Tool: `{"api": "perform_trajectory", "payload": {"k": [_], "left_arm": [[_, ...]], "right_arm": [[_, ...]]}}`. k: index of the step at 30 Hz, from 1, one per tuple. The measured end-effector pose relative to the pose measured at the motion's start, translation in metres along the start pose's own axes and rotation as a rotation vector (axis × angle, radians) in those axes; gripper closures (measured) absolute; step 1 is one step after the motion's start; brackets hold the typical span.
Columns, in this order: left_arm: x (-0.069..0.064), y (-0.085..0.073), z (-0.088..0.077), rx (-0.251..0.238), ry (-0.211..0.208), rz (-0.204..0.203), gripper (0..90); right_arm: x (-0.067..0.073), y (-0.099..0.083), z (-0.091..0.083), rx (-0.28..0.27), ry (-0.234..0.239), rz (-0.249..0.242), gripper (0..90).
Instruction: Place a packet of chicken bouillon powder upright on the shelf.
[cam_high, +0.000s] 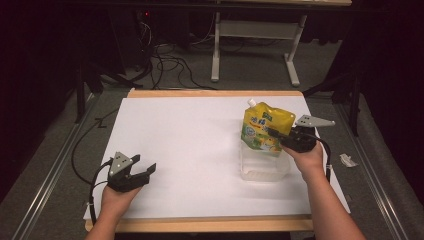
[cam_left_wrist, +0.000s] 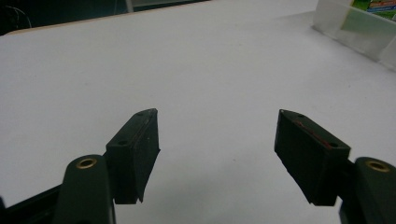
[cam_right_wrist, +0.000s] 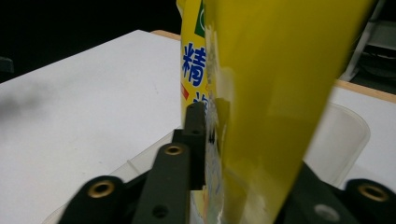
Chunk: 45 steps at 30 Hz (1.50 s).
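— Where the yellow pouch (cam_high: 266, 126) stands in the high view, what has it?

— The right gripper (cam_high: 282, 140) has it, low on its side, at the right half of the desk (cam_high: 190, 150). The pouch is upright, its white spout up and to the left, and its lower end sits inside the clear plastic tub (cam_high: 263, 167) just in front of the hand. How deep it goes I cannot tell, since the tub's wall blurs what lies behind it.

— Are the fingers pressing on it?

— In the right gripper view the left finger (cam_right_wrist: 195, 140) lies against the printed face of the pouch (cam_right_wrist: 280, 84), and the pouch runs down between the two. The other finger is almost wholly hidden behind the yellow film, so only its base shows at the bottom right. They look closed on the pouch at a narrow gap, though that hidden side leaves some doubt. The pouch's top and its spout are cut off by the upper edge there, and the print is too close to read beyond a couple of blue characters. The tub (cam_right_wrist: 345, 140) shows as a pale curved rim behind it.

— And the left gripper (cam_high: 142, 172)?

— It rests near the front left of the desk, well apart from the pouch. In the left gripper view its fingers (cam_left_wrist: 135, 154) stand wide apart over bare white surface, holding nothing. The tub (cam_left_wrist: 355, 32) is cut off by the top right corner of that view.
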<state>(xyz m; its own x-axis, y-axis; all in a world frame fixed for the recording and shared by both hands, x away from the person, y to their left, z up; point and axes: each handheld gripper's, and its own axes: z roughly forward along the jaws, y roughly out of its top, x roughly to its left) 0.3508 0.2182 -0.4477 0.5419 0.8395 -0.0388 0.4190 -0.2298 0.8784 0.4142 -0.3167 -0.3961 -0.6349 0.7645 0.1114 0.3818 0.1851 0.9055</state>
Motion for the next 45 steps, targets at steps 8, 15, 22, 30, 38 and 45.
{"api": "perform_trajectory", "payload": {"k": [8, 15, 22, 30, 38, 45], "left_arm": [[0.0, 0.0, 0.0, -0.004, -0.001, -0.002, 31.4], [0.0, 0.0, 0.0, -0.005, -0.004, -0.002, 31.4], [0.0, 0.0, 0.0, -0.005, -0.009, 0.002, 31.3], [-0.002, 0.001, 0.0, -0.006, -0.014, 0.002, 31.4], [-0.006, 0.002, 0.0, -0.012, -0.025, 0.008, 31.4], [-0.011, 0.004, -0.001, -0.02, -0.044, 0.016, 31.3]], "right_arm": [[0.003, 0.006, -0.001, -0.008, -0.025, 0.018, 54.1], [0.005, 0.007, -0.004, -0.006, -0.077, 0.047, 28.8], [0.007, 0.007, -0.01, -0.006, -0.106, 0.065, 17.8], [0.014, 0.006, -0.02, -0.015, -0.126, 0.048, 18.5], [0.019, 0.0, -0.033, -0.025, -0.137, 0.039, 20.1], [0.026, -0.005, -0.044, -0.027, -0.137, 0.037, 18.8]]}}
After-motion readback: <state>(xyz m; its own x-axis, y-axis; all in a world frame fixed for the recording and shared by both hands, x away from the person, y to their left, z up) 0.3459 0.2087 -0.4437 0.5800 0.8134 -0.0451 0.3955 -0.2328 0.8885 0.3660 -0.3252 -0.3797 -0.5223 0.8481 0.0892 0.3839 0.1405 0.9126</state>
